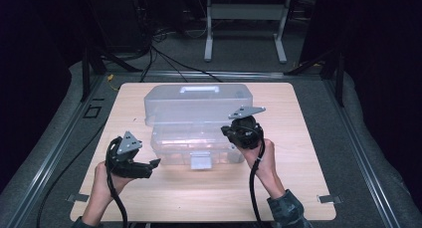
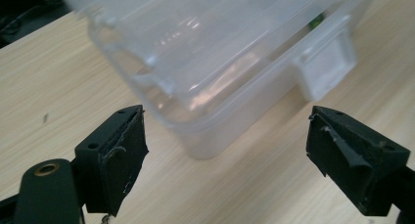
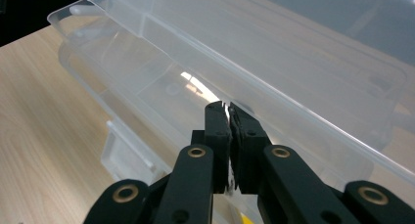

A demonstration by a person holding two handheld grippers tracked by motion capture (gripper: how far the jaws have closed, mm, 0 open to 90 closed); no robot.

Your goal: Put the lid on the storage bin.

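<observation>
The left gripper jaws are wide apart, the clear box just ahead. The right gripper jaws are squeezed tight under the lid. Lift it slowly.

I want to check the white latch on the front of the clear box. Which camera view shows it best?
The left gripper view: the latch is close, bright and unobstructed on the box front wall, beyond the open left tongs. The high view shows it small. The right gripper view shows it blurred, partly behind the shut right tongs.
</observation>
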